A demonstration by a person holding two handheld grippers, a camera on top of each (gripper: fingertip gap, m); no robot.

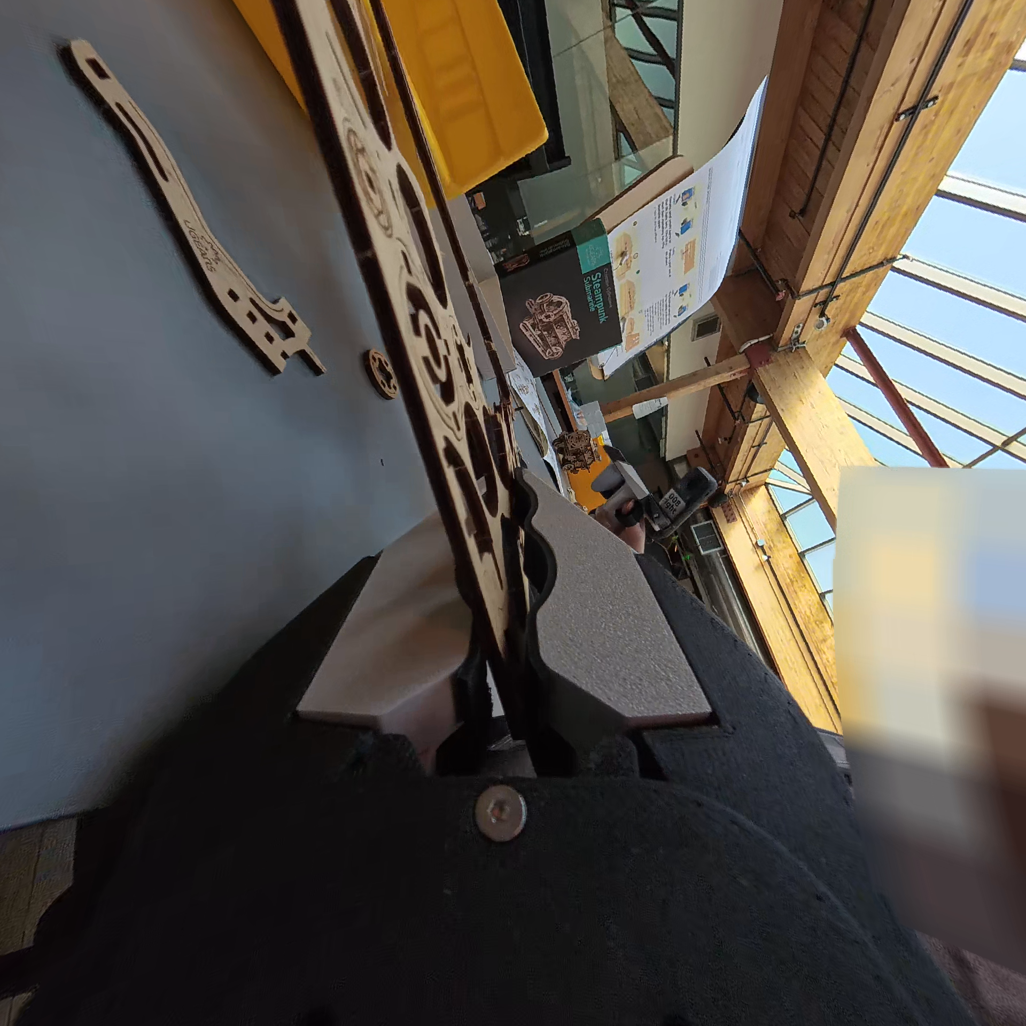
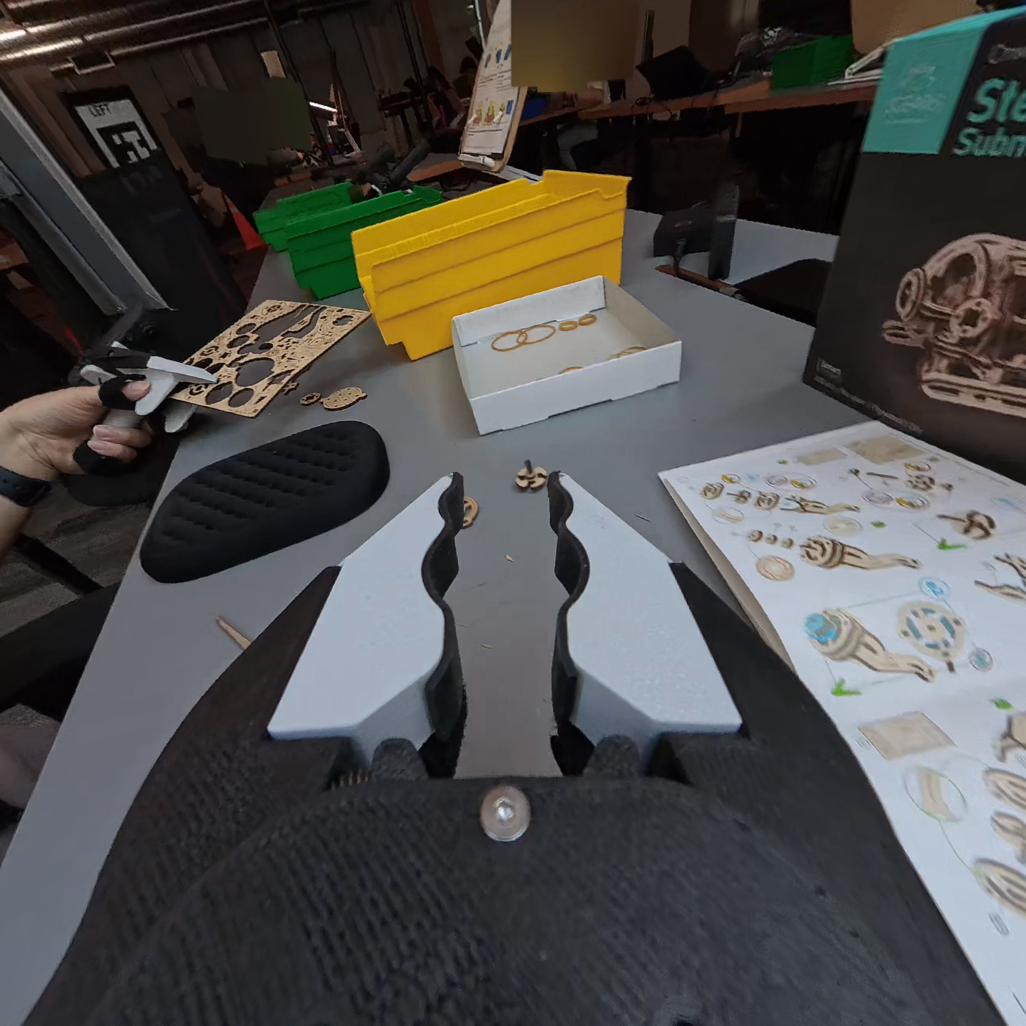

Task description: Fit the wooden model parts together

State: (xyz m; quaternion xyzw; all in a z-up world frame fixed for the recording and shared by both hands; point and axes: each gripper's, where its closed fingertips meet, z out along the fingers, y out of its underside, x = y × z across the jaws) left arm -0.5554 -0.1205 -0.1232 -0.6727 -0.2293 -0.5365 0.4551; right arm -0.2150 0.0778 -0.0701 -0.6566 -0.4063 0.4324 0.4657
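Observation:
My left gripper (image 1: pixel 491 513) is shut on the edge of a laser-cut wooden sheet (image 1: pixel 422 311) and holds it tilted above the grey table (image 1: pixel 139 472). The same sheet (image 2: pixel 266 355) and left gripper (image 2: pixel 180 383) show at the far left of the right wrist view. A long curved wooden part (image 1: pixel 183 211) and a small round wooden disc (image 1: pixel 381 373) lie on the table beside the sheet. My right gripper (image 2: pixel 505 480) is open and empty, low over the table. A small wooden wheel on a peg (image 2: pixel 530 477) stands just ahead of its tips. Another small wooden piece (image 2: pixel 471 511) lies partly hidden behind the left finger.
A yellow bin (image 2: pixel 488 261), green bins (image 2: pixel 333 233) and a white box with rings (image 2: pixel 566 377) stand at the back. A black pad (image 2: pixel 266 499) lies on the left. An instruction sheet (image 2: pixel 860 610) and the kit box (image 2: pixel 933 277) are on the right. Loose wooden pieces (image 2: pixel 336 398) lie near the sheet. There is about 40 cm between the tips of the two grippers.

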